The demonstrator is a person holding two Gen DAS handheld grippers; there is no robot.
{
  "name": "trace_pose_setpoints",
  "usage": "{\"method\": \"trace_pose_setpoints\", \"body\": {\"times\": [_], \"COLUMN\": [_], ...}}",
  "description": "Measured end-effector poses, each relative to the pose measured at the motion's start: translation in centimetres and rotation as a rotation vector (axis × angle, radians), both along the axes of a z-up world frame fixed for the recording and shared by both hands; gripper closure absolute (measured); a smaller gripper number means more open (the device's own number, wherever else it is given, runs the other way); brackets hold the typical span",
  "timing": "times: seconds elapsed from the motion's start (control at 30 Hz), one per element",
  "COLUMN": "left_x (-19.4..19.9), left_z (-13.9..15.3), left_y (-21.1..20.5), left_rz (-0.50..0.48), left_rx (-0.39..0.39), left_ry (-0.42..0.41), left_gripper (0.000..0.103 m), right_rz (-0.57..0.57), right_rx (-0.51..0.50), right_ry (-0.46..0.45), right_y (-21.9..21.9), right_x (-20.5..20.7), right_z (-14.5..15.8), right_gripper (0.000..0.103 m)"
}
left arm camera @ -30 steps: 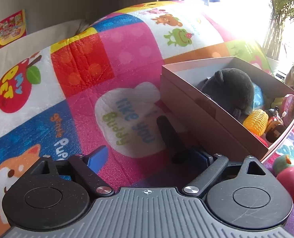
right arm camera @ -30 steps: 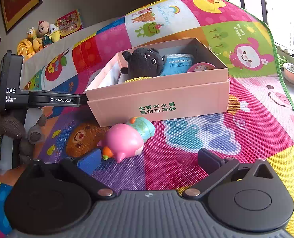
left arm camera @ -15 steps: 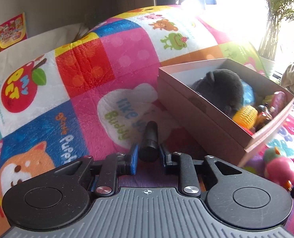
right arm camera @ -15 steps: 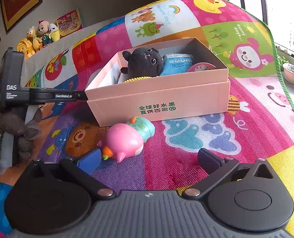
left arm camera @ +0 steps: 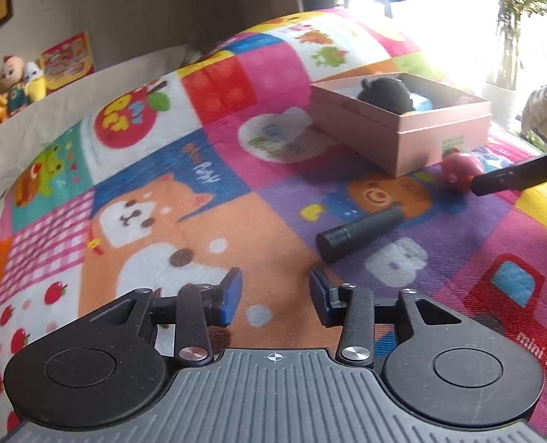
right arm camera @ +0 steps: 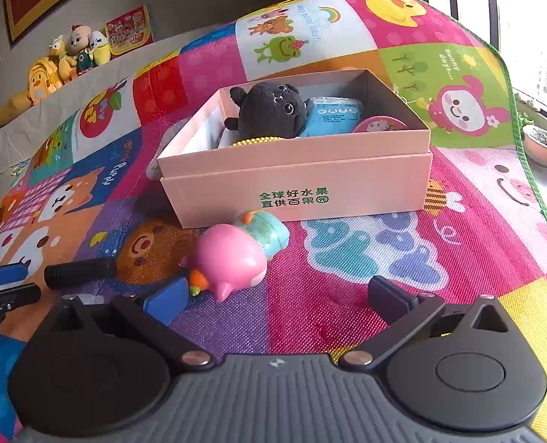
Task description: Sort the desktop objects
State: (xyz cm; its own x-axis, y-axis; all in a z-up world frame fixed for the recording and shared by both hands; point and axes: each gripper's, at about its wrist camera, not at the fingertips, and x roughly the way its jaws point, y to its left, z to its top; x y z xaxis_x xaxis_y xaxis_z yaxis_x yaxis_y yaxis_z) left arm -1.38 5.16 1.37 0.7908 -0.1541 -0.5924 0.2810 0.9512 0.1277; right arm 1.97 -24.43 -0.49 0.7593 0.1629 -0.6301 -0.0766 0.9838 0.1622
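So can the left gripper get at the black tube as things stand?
Probably yes. The left gripper, jaws just reopened with nothing between them, sits just short of the black tube, which lies loose on the mat. Nothing blocks it.

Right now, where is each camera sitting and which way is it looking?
Left wrist: rides on the left gripper, looking down over the mat at the black tube; its own open jaws show, nothing between them.
Right wrist: rides on the right gripper, facing the pink box and pink toy; its open jaws show.
Shared: box, pink toy, tube, mat.
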Motion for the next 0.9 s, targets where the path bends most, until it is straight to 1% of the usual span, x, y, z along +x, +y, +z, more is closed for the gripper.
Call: {"method": "trace_pose_setpoints", "body": {"times": [0.03,0.07,0.1,0.13,0.17,0.3,0.43,0.53,0.6,0.63,0.67,0.73,0.9], "left_x": [0.1,0.1,0.0,0.0,0.0,0.5,2.4,3.8,4.7,5.0,5.2,5.1,3.3], "left_z": [0.1,0.3,0.5,0.7,0.8,0.3,-0.3,-0.5,-0.7,-0.8,-0.9,-0.9,-0.8], "left_y": [0.5,1.0,1.3,1.2,0.9,-2.1,-4.7,-6.3,-7.0,-7.2,-7.3,-7.1,-6.4], "left_rz": [0.004,-0.008,-0.024,-0.037,-0.052,-0.095,-0.112,-0.086,-0.078,-0.072,-0.068,-0.071,-0.090], "left_rx": [-0.029,-0.077,-0.127,-0.164,-0.185,-0.170,-0.193,-0.169,-0.148,-0.135,-0.122,-0.127,-0.085], "left_ry": [0.008,0.021,0.033,0.039,0.038,0.027,0.061,0.064,0.066,0.066,0.067,0.068,0.052], "left_gripper": [0.051,0.048,0.039,0.028,0.020,0.009,0.009,0.009,0.014,0.021,0.023,0.024,0.024], "right_rz": [0.000,0.000,0.000,0.000,0.001,0.001,0.002,0.002,0.002,0.003,0.002,0.003,0.007], "right_rx": [-0.006,-0.011,-0.016,-0.021,-0.025,-0.034,-0.030,-0.019,-0.014,-0.014,-0.014,-0.017,-0.050], "right_ry": [0.001,0.002,0.003,0.004,0.004,0.007,0.006,0.003,0.002,0.002,0.002,0.003,0.015], "right_y": [0.1,0.2,0.2,0.3,0.3,0.4,0.4,0.3,0.2,0.2,0.2,0.2,0.7], "right_x": [0.0,0.0,-0.1,0.0,0.0,0.0,0.0,0.0,0.0,0.0,0.0,0.0,0.2], "right_z": [0.0,0.0,-0.1,-0.1,-0.1,-0.1,-0.1,-0.1,-0.1,-0.1,-0.1,-0.1,-0.2], "right_gripper": [0.000,0.000,0.000,0.000,0.000,0.000,0.000,0.000,0.000,0.000,0.000,0.000,0.000]}}
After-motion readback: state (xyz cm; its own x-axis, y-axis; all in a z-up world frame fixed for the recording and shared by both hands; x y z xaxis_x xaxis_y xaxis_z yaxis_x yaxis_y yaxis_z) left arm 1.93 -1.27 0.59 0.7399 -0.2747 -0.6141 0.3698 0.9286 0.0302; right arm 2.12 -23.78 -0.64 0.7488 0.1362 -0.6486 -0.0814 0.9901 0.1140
